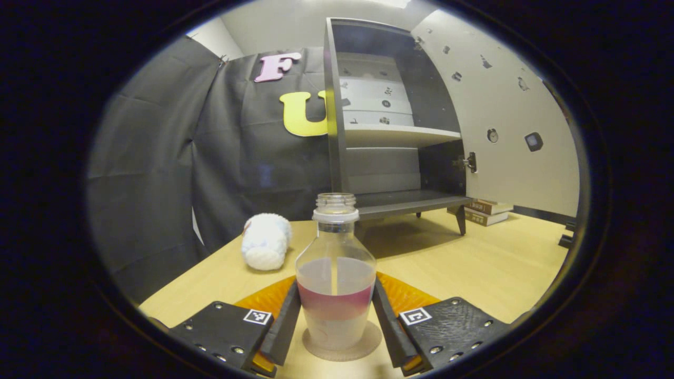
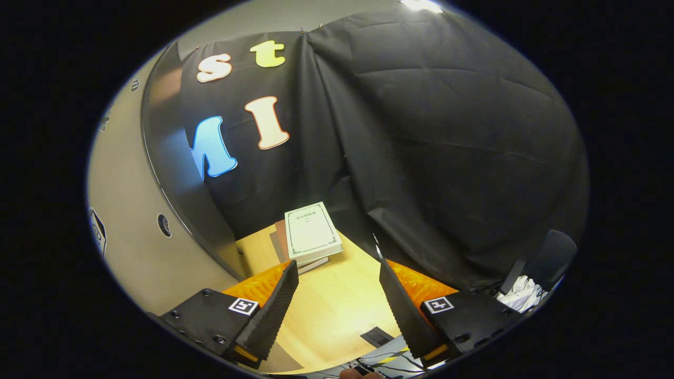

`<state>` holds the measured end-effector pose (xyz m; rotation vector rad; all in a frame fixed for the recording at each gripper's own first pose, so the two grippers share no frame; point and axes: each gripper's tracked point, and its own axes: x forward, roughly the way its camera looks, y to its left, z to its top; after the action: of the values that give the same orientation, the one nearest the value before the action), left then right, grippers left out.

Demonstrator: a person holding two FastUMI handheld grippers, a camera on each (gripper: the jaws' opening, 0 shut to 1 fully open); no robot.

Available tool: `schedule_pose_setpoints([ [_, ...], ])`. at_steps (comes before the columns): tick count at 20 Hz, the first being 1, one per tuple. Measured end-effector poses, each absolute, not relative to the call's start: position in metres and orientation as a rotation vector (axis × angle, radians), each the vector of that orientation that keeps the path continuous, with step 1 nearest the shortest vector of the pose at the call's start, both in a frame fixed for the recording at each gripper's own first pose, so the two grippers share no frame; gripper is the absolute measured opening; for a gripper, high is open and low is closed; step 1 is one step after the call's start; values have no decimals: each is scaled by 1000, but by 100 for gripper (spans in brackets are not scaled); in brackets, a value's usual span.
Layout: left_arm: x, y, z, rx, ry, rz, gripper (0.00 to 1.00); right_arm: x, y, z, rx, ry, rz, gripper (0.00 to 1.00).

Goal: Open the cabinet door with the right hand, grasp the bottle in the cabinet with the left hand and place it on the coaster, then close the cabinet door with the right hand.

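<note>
A clear bottle [image 1: 336, 273] without a cap, wearing a pink label band, stands upright on a round brown coaster [image 1: 368, 345] on the wooden table. My left gripper [image 1: 336, 284] is shut on the bottle, one finger against each side of its body. Behind it the dark cabinet [image 1: 389, 202] stands with bare shelves and its pale door [image 1: 505, 121] swung wide to the right. In the right gripper view my right gripper [image 2: 337, 273] is open with nothing between its fingers, just right of the door [image 2: 131, 237] and over the table's edge.
A white plush toy [image 1: 266, 242] lies on the table left of the bottle. Stacked books [image 1: 487, 210] sit beside the cabinet's right leg, the top book [image 2: 311, 231] ahead of my right gripper. A dark bin with crumpled paper [image 2: 521, 292] stands off the table.
</note>
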<state>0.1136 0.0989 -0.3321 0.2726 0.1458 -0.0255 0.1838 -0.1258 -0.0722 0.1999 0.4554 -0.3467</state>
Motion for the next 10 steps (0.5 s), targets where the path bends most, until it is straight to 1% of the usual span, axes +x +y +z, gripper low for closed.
schedule_pose_setpoints([
  [5,108,100,-331,159,182,-15,72,173,-131,-89,215,475,-362,98],
  [6,108,97,-333,178,183,-30,74,170,-131,-91,236,478,-363,98],
  [8,107,92,-339,240,203,-49,75,167,-133,-97,267,477,-370,98],
  [9,106,90,-340,265,212,-53,72,164,-135,-100,274,479,-376,98],
  [10,105,88,-340,276,213,-61,75,162,-138,-102,280,479,-385,98],
])
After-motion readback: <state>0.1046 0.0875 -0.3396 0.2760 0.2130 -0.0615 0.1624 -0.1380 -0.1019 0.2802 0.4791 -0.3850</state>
